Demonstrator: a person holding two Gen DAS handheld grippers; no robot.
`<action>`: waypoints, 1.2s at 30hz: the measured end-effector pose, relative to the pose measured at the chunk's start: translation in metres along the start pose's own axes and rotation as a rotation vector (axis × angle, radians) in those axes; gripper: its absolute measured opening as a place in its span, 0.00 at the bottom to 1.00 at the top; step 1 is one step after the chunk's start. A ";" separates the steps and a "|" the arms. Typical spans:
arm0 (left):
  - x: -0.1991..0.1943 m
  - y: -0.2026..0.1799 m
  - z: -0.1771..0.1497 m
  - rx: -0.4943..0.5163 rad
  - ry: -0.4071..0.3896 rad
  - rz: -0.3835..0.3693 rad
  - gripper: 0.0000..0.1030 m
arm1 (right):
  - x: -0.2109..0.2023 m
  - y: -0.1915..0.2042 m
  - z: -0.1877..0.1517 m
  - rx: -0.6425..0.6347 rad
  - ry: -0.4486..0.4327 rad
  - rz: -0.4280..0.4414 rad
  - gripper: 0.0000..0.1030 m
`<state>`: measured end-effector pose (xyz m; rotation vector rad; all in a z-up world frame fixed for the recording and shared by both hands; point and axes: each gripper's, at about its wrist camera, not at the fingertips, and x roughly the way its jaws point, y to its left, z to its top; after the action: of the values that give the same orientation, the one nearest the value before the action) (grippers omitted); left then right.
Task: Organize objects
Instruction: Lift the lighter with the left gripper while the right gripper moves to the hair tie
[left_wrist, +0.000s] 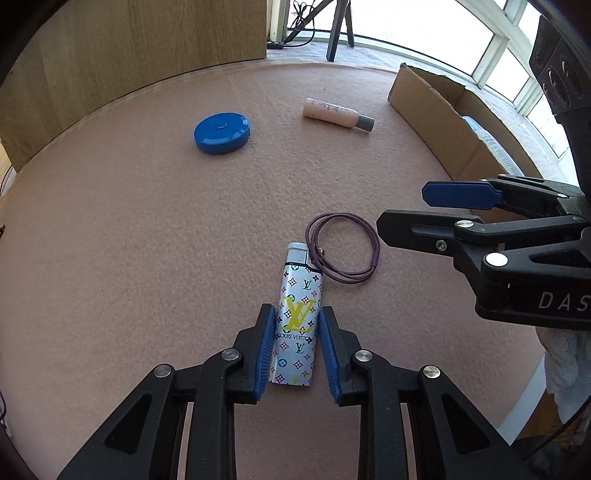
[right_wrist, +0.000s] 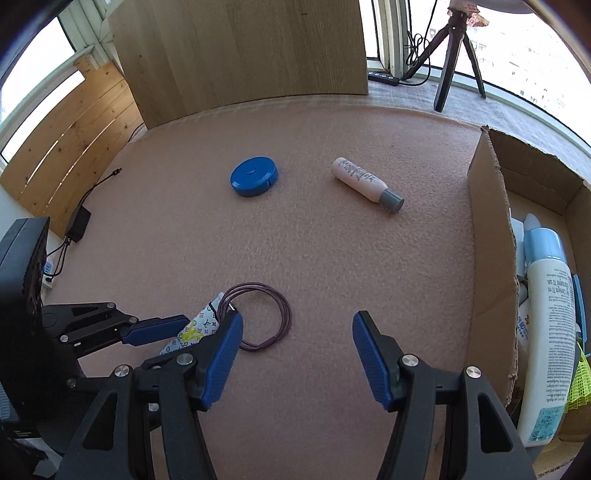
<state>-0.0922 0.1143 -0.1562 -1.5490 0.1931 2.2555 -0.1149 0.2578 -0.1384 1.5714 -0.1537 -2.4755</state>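
Note:
A patterned lighter (left_wrist: 296, 317) lies on the pink felt table (left_wrist: 147, 240). My left gripper (left_wrist: 296, 317) straddles it, blue pads on either side with small gaps, so it is open around the lighter. A purple hair tie loop (left_wrist: 343, 253) lies just past the lighter's top. My right gripper (right_wrist: 297, 325) is open and empty, hovering right of the hair tie (right_wrist: 258, 317); it shows in the left wrist view (left_wrist: 417, 210). The lighter (right_wrist: 195, 326) and left gripper (right_wrist: 188, 332) show at lower left in the right wrist view.
A blue round tape measure (left_wrist: 222, 132) and a pink bottle with a grey cap (left_wrist: 338, 113) lie farther back. A cardboard box (right_wrist: 491, 258) at the right holds a white lotion bottle (right_wrist: 546, 332) and other items. A wooden board (right_wrist: 240, 51) stands behind.

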 end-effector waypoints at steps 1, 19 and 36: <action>0.000 0.002 0.000 -0.001 -0.002 0.009 0.24 | 0.003 0.002 0.001 -0.007 0.006 -0.005 0.54; -0.003 0.047 0.010 -0.143 -0.033 0.030 0.24 | 0.033 0.022 0.008 -0.127 0.088 -0.106 0.36; -0.008 0.042 0.019 -0.168 -0.067 0.018 0.24 | 0.011 0.025 0.000 -0.126 0.035 -0.073 0.02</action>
<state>-0.1226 0.0802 -0.1467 -1.5553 -0.0010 2.3870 -0.1168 0.2307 -0.1429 1.5939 0.0648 -2.4566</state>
